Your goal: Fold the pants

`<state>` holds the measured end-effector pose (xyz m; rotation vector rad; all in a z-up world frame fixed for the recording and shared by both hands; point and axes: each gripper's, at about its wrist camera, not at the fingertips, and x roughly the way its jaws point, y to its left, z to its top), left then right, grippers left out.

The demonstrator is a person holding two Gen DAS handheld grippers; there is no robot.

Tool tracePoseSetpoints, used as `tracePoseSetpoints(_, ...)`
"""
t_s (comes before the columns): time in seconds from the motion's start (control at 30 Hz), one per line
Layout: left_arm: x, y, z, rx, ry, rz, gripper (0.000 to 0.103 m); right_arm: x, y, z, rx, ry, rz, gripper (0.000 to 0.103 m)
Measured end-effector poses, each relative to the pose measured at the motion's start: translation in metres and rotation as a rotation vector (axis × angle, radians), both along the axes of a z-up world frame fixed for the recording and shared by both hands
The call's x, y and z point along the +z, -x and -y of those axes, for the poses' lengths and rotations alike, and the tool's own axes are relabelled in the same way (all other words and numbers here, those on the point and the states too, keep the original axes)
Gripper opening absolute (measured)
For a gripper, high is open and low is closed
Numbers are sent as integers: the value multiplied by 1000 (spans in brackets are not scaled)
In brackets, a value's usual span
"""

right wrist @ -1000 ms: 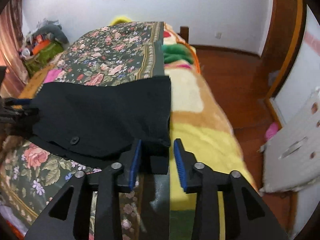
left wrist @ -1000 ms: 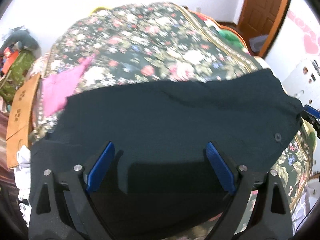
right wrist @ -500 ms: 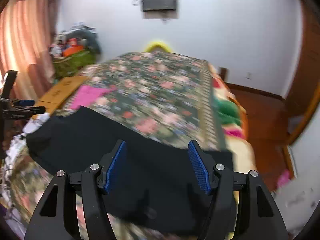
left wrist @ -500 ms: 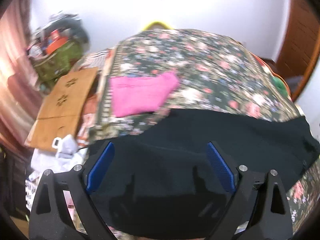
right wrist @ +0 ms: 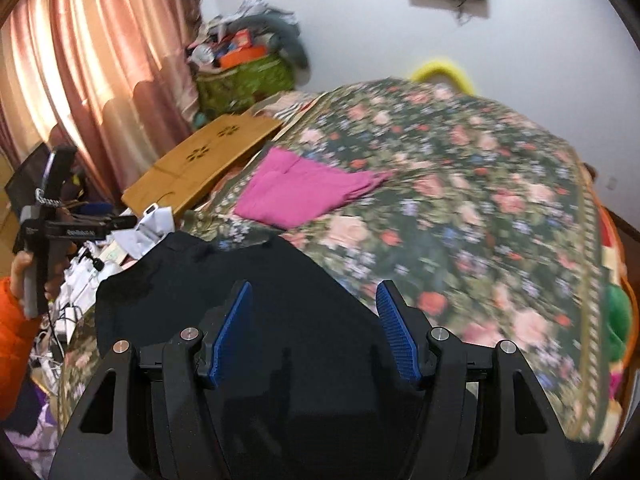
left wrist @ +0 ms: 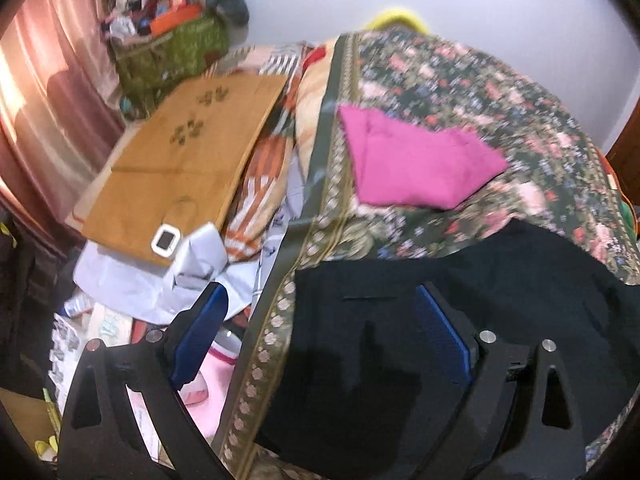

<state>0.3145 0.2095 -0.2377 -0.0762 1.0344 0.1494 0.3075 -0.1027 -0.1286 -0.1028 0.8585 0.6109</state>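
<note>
Now the right hand-held gripper hangs over the black pants with its blue pads standing well apart and nothing between them; its jaws have just been opening, and the cloth lies loose below rather than pinched. The left hand-held gripper is likewise spread wide and empty, one finger over the pants and the other out past the bed's edge above the clutter at the bedside. The pants lie flat on the near part of the flowered bedspread, reaching to its left border, dark and fairly smooth, with a short slit like a pocket opening showing in the left wrist view. A folded pink cloth rests farther up the bed, apart from the pants. Beside the bed lie a brown board with cut-out flower shapes and a heap of papers, and a pink curtain hangs beyond. In the right wrist view a hand in an orange sleeve grips the left tool's handle. The pants look soft, light and limp, so they will likely sag and crease wherever they are lifted; a firm hem, waistband or corner seems the best place to pinch, with both tools taking matching corners so the fold falls even.
</note>
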Motion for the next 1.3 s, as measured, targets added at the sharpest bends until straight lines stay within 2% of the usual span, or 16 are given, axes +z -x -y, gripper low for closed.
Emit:
tracePoseSetpoints(0.17,-48,-24,-28,5,139,-100,94,-20,-32,-43,74,33,-63,60)
tracePoseSetpoints(0.23,-65,-33,-37,4,219,-135,89,-29,-44,-58,96,46,-91,60)
tracePoseSetpoints(0.3,-76,-39,-40,-6,270,-165,76,-38,-56,-74,119,65,-122,60)
tracePoseSetpoints(0.37,-85,-45,-38,-43,324,-190,69,-49,-69,-87,132,84,-149,60)
tracePoseSetpoints(0.47,-92,-51,-34,-82,357,-216,60,-63,-85,-101,146,109,-175,46)
tracePoseSetpoints(0.57,-93,-51,-31,-115,390,-217,42,-82,-96,-111,152,132,-246,29)
tracePoseSetpoints(0.6,-93,-50,-29,-123,378,-208,34,-86,-97,-112,153,135,-268,26)
tracePoseSetpoints(0.63,-91,-48,-27,-128,349,-196,31,-90,-98,-113,151,148,-275,23)
tracePoseSetpoints(0.7,-87,-43,-21,-147,302,-164,17,-93,-94,-116,165,175,-255,16)
tracePoseSetpoints(0.73,-85,-41,-19,-149,278,-155,13,-94,-90,-117,178,192,-232,14)
tracePoseSetpoints(0.93,-82,-22,-10,-123,102,-115,12,-94,-83,-123,185,256,-141,9)
tracePoseSetpoints(1.07,-85,-12,-7,-108,53,-116,14,-96,-83,-126,162,264,-124,9)
tracePoseSetpoints(1.23,-71,-6,-8,-68,63,-120,21,-76,-75,-120,121,245,-95,13)
tracePoseSetpoints(1.27,-65,-3,-9,-62,73,-113,25,-69,-71,-116,119,229,-90,13)
tracePoseSetpoints(1.3,-59,1,-10,-53,81,-102,33,-63,-66,-112,117,218,-82,15)
